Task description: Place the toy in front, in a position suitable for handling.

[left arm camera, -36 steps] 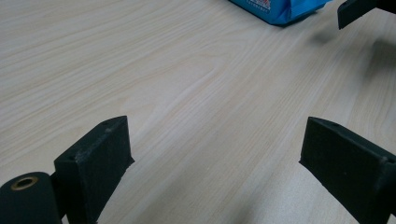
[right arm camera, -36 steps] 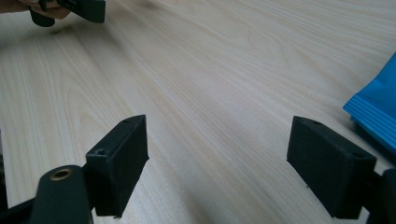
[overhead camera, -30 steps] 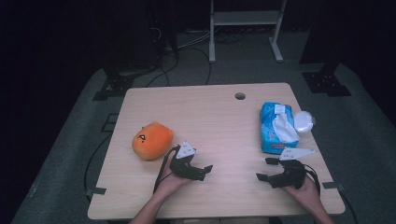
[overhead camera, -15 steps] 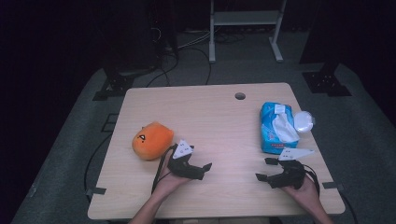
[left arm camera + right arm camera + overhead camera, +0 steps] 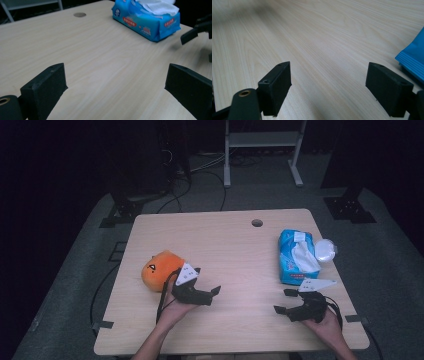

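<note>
Both grippers are black, each topped by a pale grey three-cornered plate. The left gripper (image 5: pixel 202 292) trails a black cable; its blocky jaws carry small screw holes. The right gripper (image 5: pixel 286 301) matches it

We see an orange plush toy (image 5: pixel 161 269), round and soft, lying on the left part of the tabletop (image 5: pixel 235 245) with a small dark face mark turned up and to the left. To the right we see a blue tissue pack (image 5: pixel 295 257), lying flat, lengthwise away from us, its top open and white tissue (image 5: pixel 306 256) bulging out.
</note>
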A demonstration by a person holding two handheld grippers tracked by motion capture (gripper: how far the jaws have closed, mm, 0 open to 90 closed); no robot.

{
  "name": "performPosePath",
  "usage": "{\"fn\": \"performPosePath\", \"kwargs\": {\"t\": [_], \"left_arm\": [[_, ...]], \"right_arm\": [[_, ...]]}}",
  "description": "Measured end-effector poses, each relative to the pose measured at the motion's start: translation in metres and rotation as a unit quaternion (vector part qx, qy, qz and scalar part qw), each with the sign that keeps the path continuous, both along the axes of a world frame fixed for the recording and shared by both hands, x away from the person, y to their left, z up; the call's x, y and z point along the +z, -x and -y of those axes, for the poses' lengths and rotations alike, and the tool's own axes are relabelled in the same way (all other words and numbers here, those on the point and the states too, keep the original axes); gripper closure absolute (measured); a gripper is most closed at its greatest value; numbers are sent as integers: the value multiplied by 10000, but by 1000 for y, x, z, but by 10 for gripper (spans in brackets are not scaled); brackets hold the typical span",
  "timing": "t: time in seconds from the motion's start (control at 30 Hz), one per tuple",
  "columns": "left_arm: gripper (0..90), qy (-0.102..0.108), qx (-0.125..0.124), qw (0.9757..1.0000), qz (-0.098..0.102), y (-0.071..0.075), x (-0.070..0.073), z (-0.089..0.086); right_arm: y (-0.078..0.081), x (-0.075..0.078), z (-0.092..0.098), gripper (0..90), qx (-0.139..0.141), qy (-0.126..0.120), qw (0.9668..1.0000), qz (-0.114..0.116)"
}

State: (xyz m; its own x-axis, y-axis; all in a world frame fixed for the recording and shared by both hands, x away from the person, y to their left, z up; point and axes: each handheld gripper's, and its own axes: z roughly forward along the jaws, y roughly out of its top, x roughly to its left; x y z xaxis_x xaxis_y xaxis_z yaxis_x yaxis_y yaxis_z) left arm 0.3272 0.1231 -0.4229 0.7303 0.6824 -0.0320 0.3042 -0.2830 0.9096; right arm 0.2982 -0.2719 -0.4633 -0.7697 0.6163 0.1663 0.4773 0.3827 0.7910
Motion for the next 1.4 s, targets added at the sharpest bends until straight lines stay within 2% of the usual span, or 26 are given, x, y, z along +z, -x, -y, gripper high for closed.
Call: {"fn": "performPosePath", "kwargs": {"t": [0.1, 0.13, 0.17, 0.23, 0.3, 0.33, 0.37, 0.4, 0.43, 0.47, 0.5, 0.6, 0.77, 0.8, 0.93, 1.13, 1.4], "left_arm": [[28, 81, 87, 9999, 46, -2, 6, -6], [29, 95, 189, 9997, 133, -4, 11, -14], [29, 95, 189, 9997, 133, -4, 11, -14], [28, 178, 371, 9989, 245, -7, 18, -27], [29, 199, 439, 9985, 278, -8, 21, -32], [29, 211, 584, 9974, 353, -10, 25, -43], [28, 211, 584, 9974, 353, -10, 25, -43], [29, 254, 715, 9963, 396, -12, 28, -54], [28, 254, 715, 9963, 396, -12, 28, -54], [29, 280, 867, 9949, 436, -13, 30, -64], [29, 280, 867, 9949, 436, -13, 30, -64], [29, 285, 1114, 9923, 468, -16, 33, -84], [29, 221, 1298, 9903, 434, -20, 31, -100], [29, 181, 1383, 9893, 419, -21, 29, -105], [29, 176, 1477, 9883, 351, -23, 25, -114], [30, 50, 1539, 9878, 232, -28, 16, -120], [59, -118, 1574, 9873, 199, -31, 6, -125]], "right_arm": [[0, 0, 0, 192, 0, 7, 10000, -11], [0, 0, 0, 193, 3, 4, 10000, -23], [0, 0, 0, 193, 3, 4, 10000, -23], [-1, 0, 0, 193, 4, -4, 10000, -24], [-1, 0, 0, 193, 7, -4, 10000, -25], [0, 0, 0, 193, 8, -3, 10000, -26], [0, 0, 0, 193, 8, -3, 10000, -26], [0, -1, 0, 193, 15, 2, 10000, -29], [0, -1, 0, 193, 15, 2, 10000, -29], [0, -1, -1, 193, 18, 6, 10000, -30], [0, -1, -1, 193, 18, 6, 10000, -30], [0, -1, -1, 193, 23, 11, 10000, -44], [0, -1, -2, 193, 30, 38, 10000, -24], [0, -1, -2, 193, 28, 47, 10000, -17], [0, -1, -2, 195, 33, 52, 10000, -15], [0, -1, -2, 197, 47, 62, 10000, 2], [0, -1, -3, 199, 76, 76, 9999, -21]]}}
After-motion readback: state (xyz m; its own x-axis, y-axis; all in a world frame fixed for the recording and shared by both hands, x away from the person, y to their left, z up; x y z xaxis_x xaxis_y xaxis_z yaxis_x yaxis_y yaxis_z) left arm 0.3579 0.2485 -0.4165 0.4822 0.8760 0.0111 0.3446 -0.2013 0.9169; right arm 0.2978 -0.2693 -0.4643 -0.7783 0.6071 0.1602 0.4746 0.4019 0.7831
